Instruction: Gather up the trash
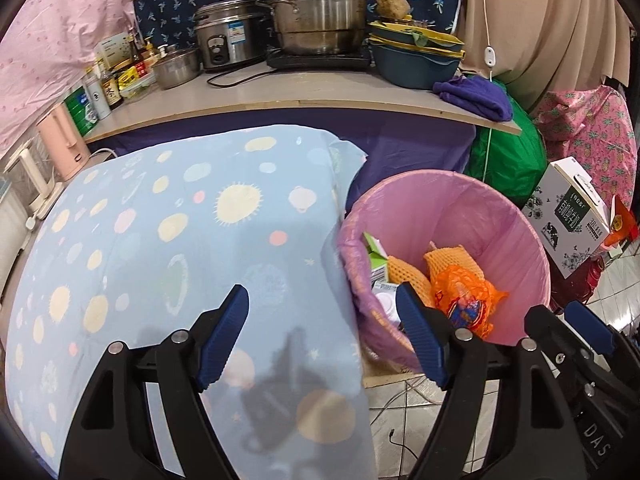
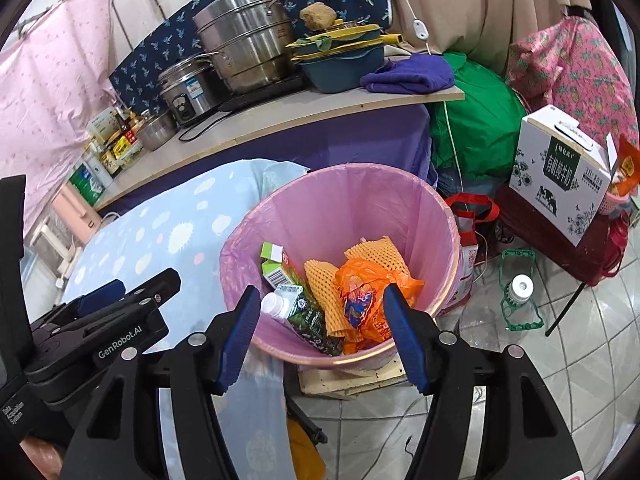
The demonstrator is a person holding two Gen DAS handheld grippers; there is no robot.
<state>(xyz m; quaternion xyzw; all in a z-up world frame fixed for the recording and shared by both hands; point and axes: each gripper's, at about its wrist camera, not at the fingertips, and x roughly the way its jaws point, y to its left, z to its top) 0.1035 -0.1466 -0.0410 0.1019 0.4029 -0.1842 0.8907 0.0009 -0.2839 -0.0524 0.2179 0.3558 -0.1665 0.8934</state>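
L hand-held gripper (image 1: 322,336) is angled down and fwd, jaws spread wide, nothing between the blue pads (image 1: 224,334). Its left pad sits over the blue dotted cloth (image 1: 160,216); its right pad overlaps the near-left rim of the bin (image 1: 516,216). R hand-held gripper (image 2: 320,336) is also tilted down, over the near rim of the bin, jaws apart w/ no item pinched; the trash shows in the gap but lies lower, inside the bin. Each tool shows at the edge of the other's view, so the two are side by side, close, L one over the cloth, R one over the bin.

Trash is in the pink-lined bin: orange plastic bag (image 2: 368,292) on top, orange foam net sleeves (image 2: 320,280) beside and behind it, green cartons (image 2: 276,268) toward the left wall, a dark carton w/ white cap (image 2: 298,308) at the near side. Bin stands on a flat board (image 2: 352,376) on the tiled floor, touching the cloth-covered surface on its left.

Behind: worktop (image 1: 304,92) w/ steel steamer pot (image 1: 320,12), rice cooker (image 1: 226,36), blue basins (image 1: 416,60), purple towel (image 1: 476,96). Right of the bin: milk box (image 2: 560,172), a clear bottle w/ white cap (image 2: 520,288) on the floor.
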